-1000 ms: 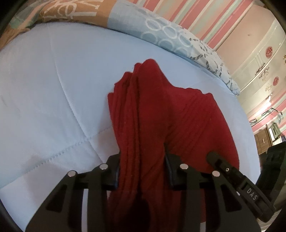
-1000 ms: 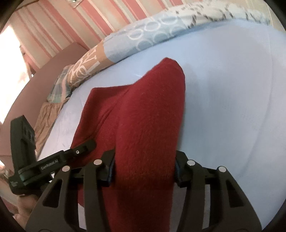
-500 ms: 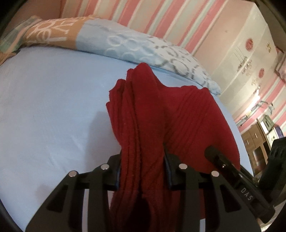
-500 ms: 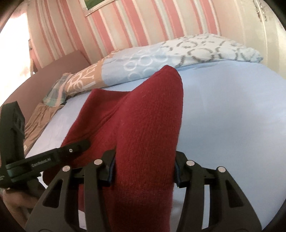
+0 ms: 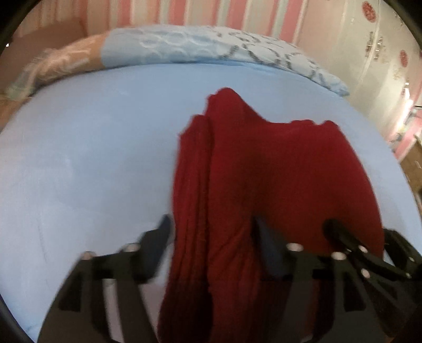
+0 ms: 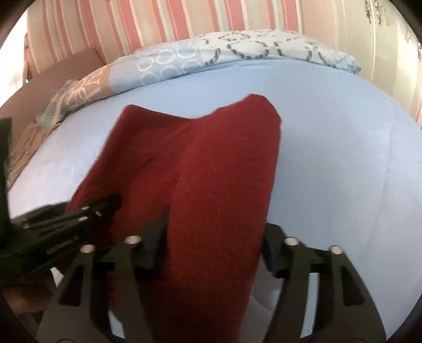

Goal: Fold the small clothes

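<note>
A dark red knitted garment (image 5: 263, 168) hangs between both grippers above a light blue bed (image 5: 92, 147). My left gripper (image 5: 211, 237) is shut on its bunched left edge. My right gripper (image 6: 215, 234) is shut on its right edge, where the red garment (image 6: 205, 163) drapes forward over the fingers. The right gripper also shows at the lower right of the left wrist view (image 5: 369, 253), and the left gripper at the lower left of the right wrist view (image 6: 66, 224). The garment's lower part is hidden.
A patterned blue, white and tan quilt (image 6: 211, 58) lies rolled along the far edge of the bed. A pink striped wall (image 6: 158, 23) stands behind it. A pale wardrobe (image 5: 369, 52) stands at the right.
Both grippers have lifted the garment and tilted up and forward, so more wall and quilt show. The grips have not changed.
</note>
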### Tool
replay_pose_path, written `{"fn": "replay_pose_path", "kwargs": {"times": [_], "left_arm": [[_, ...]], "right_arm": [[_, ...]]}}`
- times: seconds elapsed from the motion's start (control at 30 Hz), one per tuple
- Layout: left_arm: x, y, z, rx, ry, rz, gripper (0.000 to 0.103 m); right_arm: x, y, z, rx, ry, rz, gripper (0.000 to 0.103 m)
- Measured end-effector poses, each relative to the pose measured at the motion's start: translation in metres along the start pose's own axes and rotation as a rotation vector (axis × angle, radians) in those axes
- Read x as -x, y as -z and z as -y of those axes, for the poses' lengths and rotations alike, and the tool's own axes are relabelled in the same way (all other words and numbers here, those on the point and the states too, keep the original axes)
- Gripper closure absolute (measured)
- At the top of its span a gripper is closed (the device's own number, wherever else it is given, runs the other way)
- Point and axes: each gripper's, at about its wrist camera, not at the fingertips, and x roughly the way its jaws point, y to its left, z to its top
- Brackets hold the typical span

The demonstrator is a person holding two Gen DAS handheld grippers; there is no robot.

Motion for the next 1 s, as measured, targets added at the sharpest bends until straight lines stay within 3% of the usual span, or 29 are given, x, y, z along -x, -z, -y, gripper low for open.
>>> {"fn": "replay_pose_path", "kwargs": {"times": [0.03,0.1,0.3,0.47,0.8,0.93,1.0], "left_arm": [[-0.001,0.0,-0.002,0.013,-0.006,0.0,0.022],[0.002,-0.001,-0.012,0.039,-0.011,0.008,0.018],[0.032,-0.001,-0.026,0.042,0.026,0.025,0.018],[0.073,0.009,-0.048,0.058,0.032,0.044,0.018],[0.164,0.029,-0.097,-0.096,-0.008,0.176,0.016],[0.2,0.033,-0.124,-0.118,-0.038,0.213,0.005],[0.21,0.034,-0.136,-0.121,-0.034,0.193,0.005]], "right_arm": [[0.002,0.001,0.001,0.003,0.016,0.006,0.018],[0.006,0.002,-0.002,0.01,0.019,0.008,0.016],[0.05,-0.004,-0.006,0.015,0.054,0.093,0.007],[0.097,0.002,-0.013,-0.037,0.074,0.135,0.007],[0.161,0.01,-0.062,-0.059,0.092,0.151,0.004],[0.176,0.004,-0.1,-0.018,0.119,0.148,0.003],[0.179,-0.001,-0.119,-0.009,0.107,0.13,0.003]]}}
